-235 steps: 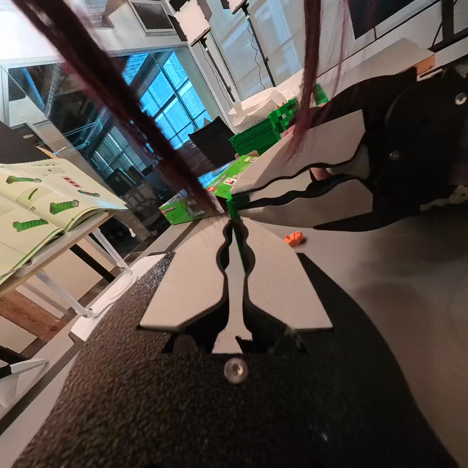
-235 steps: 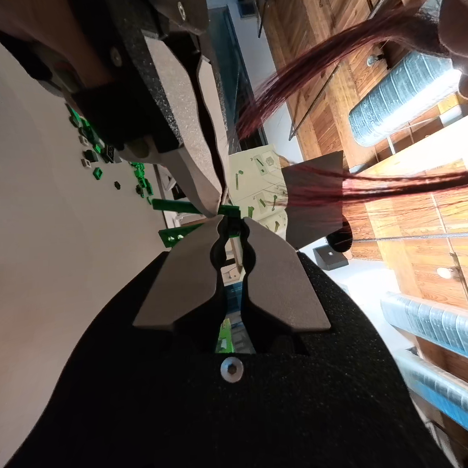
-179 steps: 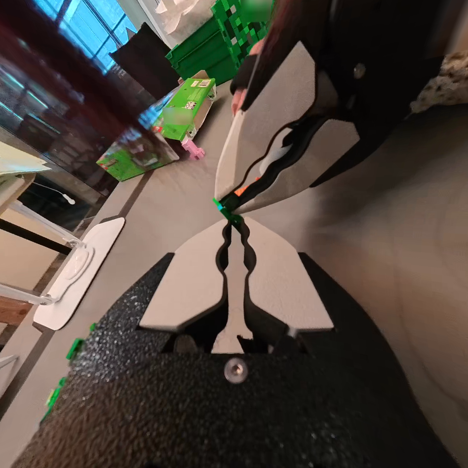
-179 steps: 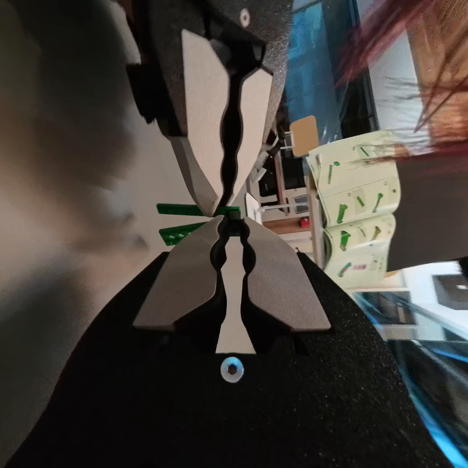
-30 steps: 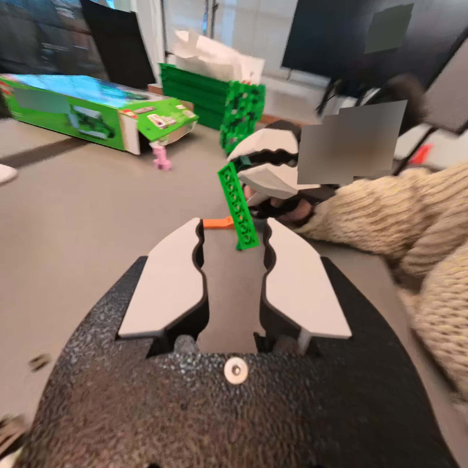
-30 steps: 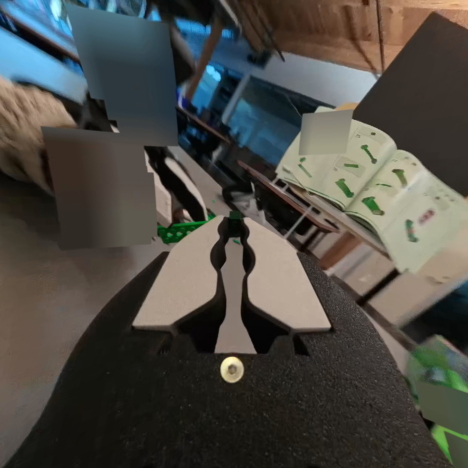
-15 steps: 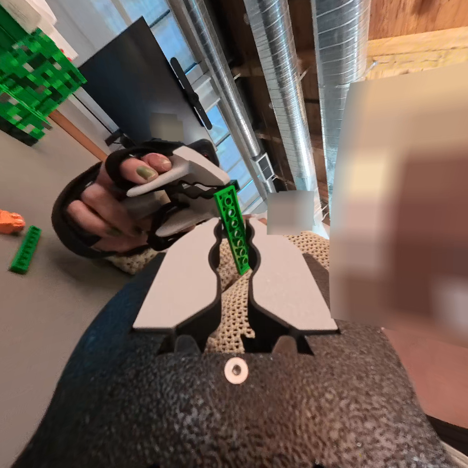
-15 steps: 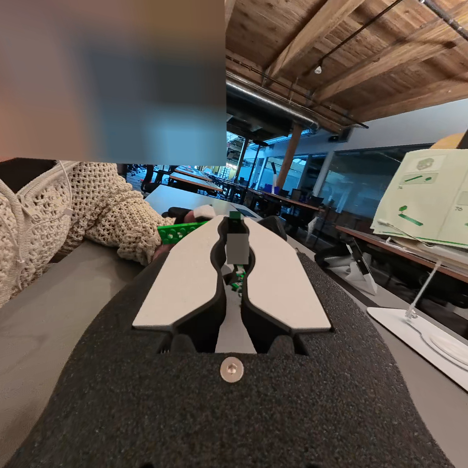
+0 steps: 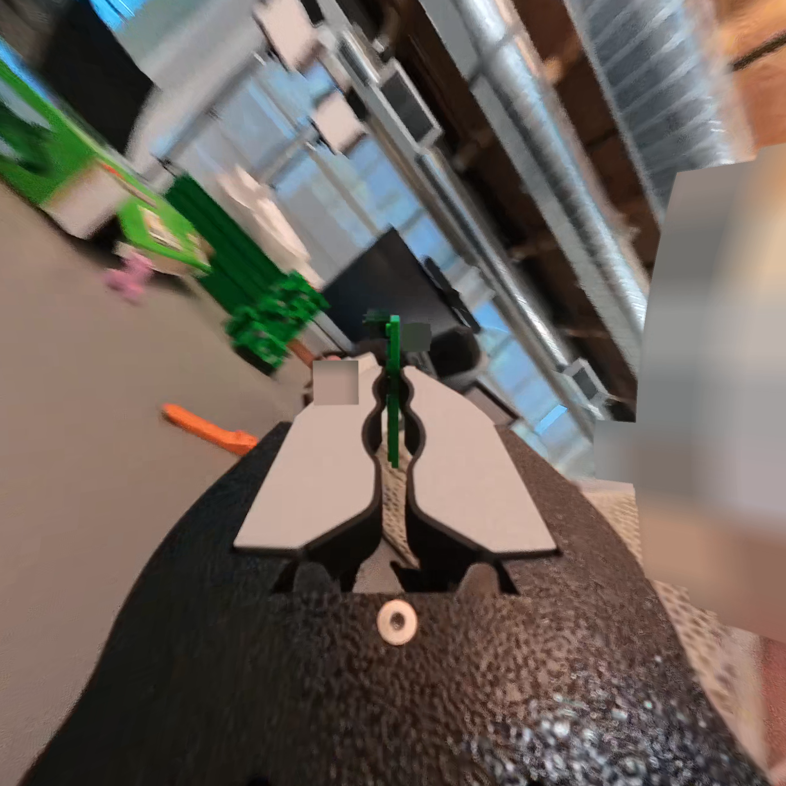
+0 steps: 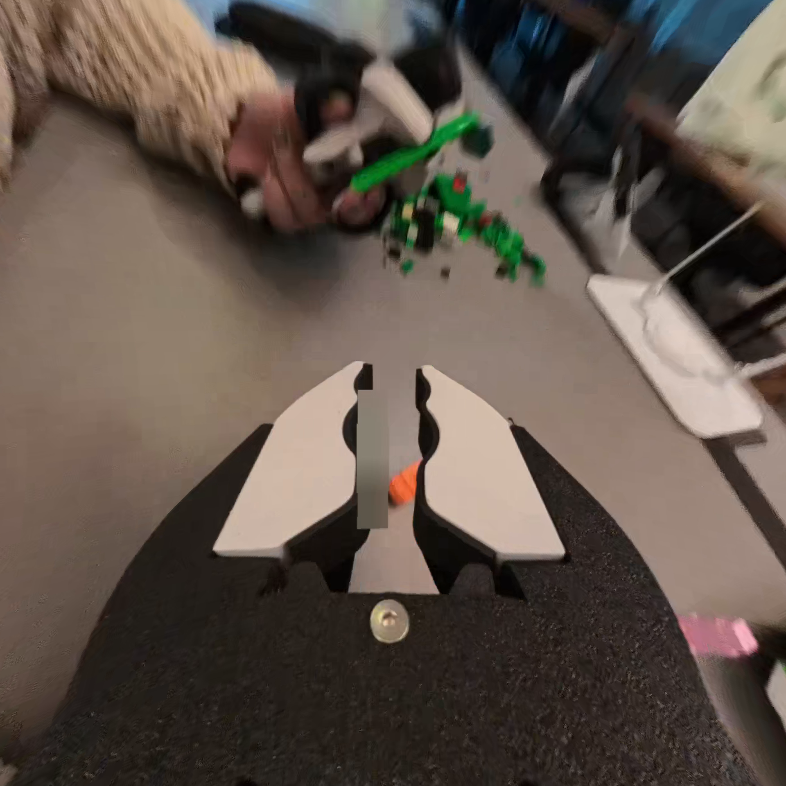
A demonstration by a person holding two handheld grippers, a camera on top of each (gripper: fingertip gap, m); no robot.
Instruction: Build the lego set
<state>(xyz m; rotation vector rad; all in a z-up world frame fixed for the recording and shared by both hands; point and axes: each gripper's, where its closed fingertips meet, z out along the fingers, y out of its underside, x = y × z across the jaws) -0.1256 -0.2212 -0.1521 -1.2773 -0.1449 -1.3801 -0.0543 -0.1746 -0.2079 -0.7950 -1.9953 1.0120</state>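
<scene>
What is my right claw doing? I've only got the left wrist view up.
Observer: The right claw is open and holds nothing, and it points down at the grey table.
Operator: Anything near it?
Observer: An orange piece lies on the table and shows in the gap between its fingers.
Operator: Where are the loose parts?
Observer: A pile of small green pieces lies on the table, just past the left claw with its green beam.
</scene>
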